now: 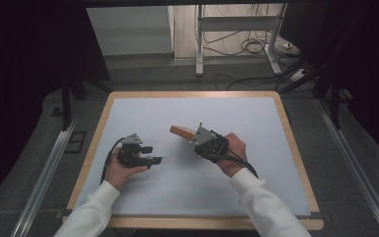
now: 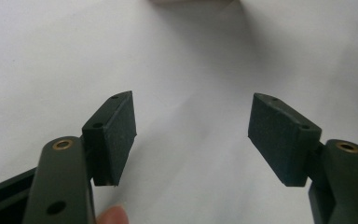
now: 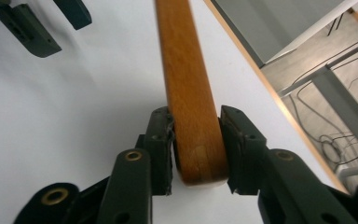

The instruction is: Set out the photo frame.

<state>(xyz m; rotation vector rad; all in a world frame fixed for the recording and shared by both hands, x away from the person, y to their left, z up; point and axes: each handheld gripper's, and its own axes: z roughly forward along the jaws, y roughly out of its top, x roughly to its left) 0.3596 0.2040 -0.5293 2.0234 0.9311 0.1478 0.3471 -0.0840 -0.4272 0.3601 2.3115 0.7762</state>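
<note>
White sheeting covers the wood-edged tabletop (image 1: 296, 148), and beyond it lie a grey floor, a metal frame's legs and loose cables (image 1: 249, 47). Two tools are in play and one wooden piece. From the high view, the left tool (image 1: 150, 154) sits in the person's left hand (image 1: 121, 170) at the left of the sheet, and the right tool (image 1: 193, 137) is in the right hand (image 1: 234, 153) near the middle, with the wooden piece (image 1: 181, 131) jutting from it toward the upper left. Both sleeves are white. The left gripper view adds what the high view cannot resolve — its two jaws stand wide apart with nothing between them, only bare white sheet beyond, and a fingertip (image 2: 113, 215) at the bottom edge. The right gripper view shows the right tool (image 3: 196, 140) clamped on the rounded end of the wooden piece (image 3: 186, 79) — an orange-brown strip with visible grain, running away from the camera above the sheet. That same view catches the left tool (image 3: 51, 23) in its upper left corner, and the tabletop's wooden rim with the floor and cables past it at the right.
</note>
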